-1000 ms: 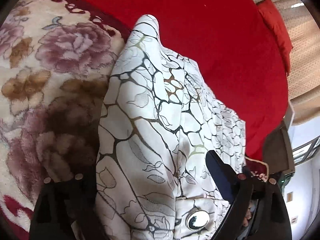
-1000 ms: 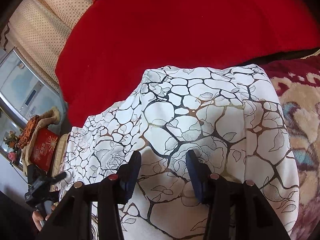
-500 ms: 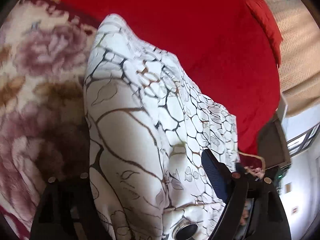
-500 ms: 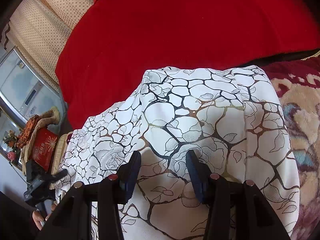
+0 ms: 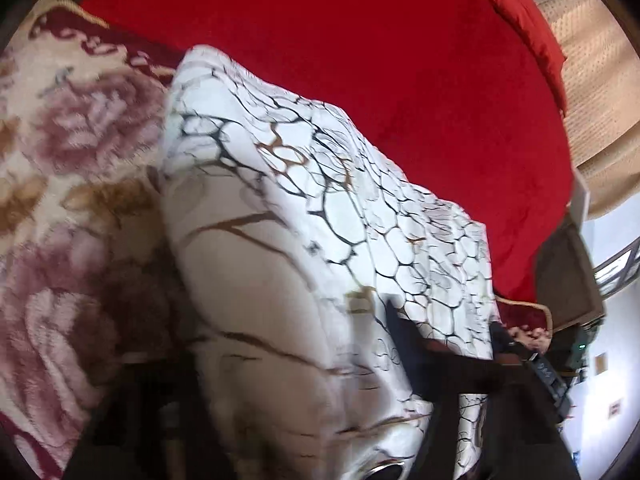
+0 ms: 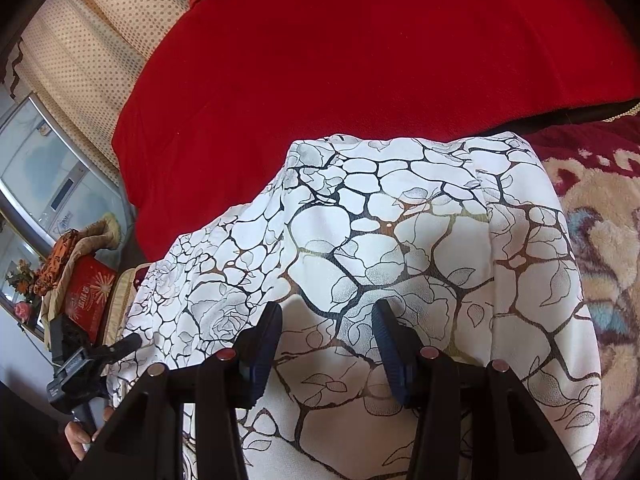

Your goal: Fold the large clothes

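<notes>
A white garment (image 6: pixel 400 240) with a black and gold cracked-stone and rose print lies folded on a bed. It also fills the left wrist view (image 5: pixel 320 240), blurred. My right gripper (image 6: pixel 326 344) is open, its blue pads (image 6: pixel 390 352) resting on the cloth on either side of a flat patch. My left gripper (image 5: pixel 288 360) has cloth bulging between its fingers; only its right finger (image 5: pixel 404 336) shows clearly, the left one is hidden by fabric. A large button (image 5: pixel 384 472) sits at the bottom edge.
A red blanket (image 6: pixel 360 60) covers the bed beyond the garment. A floral plush blanket (image 5: pixel 68 200) lies on one side, seen also in the right wrist view (image 6: pixel 604 240). A red pillow (image 5: pixel 528 28), dotted curtains (image 6: pixel 92 60) and a red box (image 6: pixel 86 296) are at the edges.
The left gripper has swung and moved, blurring its view; the cloth now bulges higher between its fingers. The right gripper has stayed still on the garment.
</notes>
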`<state>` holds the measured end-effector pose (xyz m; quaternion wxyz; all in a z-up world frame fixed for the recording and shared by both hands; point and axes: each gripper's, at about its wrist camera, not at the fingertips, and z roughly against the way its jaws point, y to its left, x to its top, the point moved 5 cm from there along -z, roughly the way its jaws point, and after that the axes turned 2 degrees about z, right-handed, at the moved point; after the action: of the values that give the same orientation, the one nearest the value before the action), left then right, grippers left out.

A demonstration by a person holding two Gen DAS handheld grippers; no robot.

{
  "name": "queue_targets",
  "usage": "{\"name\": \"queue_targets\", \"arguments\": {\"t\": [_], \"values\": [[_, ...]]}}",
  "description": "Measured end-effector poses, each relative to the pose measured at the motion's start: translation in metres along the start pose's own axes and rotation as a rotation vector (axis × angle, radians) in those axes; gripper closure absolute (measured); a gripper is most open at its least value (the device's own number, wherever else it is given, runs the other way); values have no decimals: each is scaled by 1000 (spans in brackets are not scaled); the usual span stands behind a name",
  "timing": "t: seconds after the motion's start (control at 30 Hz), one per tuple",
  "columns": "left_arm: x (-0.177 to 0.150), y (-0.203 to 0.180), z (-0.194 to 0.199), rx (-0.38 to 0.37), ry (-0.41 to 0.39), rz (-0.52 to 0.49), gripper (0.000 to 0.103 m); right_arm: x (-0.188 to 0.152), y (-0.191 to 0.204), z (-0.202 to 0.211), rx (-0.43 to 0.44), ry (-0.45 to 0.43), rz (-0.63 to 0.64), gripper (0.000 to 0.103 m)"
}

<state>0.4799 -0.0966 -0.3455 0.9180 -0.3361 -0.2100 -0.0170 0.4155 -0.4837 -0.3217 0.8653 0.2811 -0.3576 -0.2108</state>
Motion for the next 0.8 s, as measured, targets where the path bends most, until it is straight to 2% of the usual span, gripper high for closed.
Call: {"name": "queue_targets", "arguments": {"t": [0.07, 0.17, 0.37, 0.5, 0.67, 0.8], "values": [[2, -3, 6, -28, 0, 21, 76, 0, -1, 1, 3, 2, -5, 52], [3, -17, 14, 6, -3, -7, 82, 1, -2, 2, 12, 4, -18, 52], [2, -102, 39, 103, -16, -209, 86, 3, -7, 8, 43, 15, -56, 52], [-12, -177, 40, 183, 6, -374, 87, 9, -17, 20, 140, 17, -142, 52], [-60, -273, 9, 277, 68, -604, 87, 18, -41, 41, 287, 1, -273, 52], [-121, -316, -39, 332, 160, -761, 87, 29, -74, 61, 361, -41, -385, 51]]}}
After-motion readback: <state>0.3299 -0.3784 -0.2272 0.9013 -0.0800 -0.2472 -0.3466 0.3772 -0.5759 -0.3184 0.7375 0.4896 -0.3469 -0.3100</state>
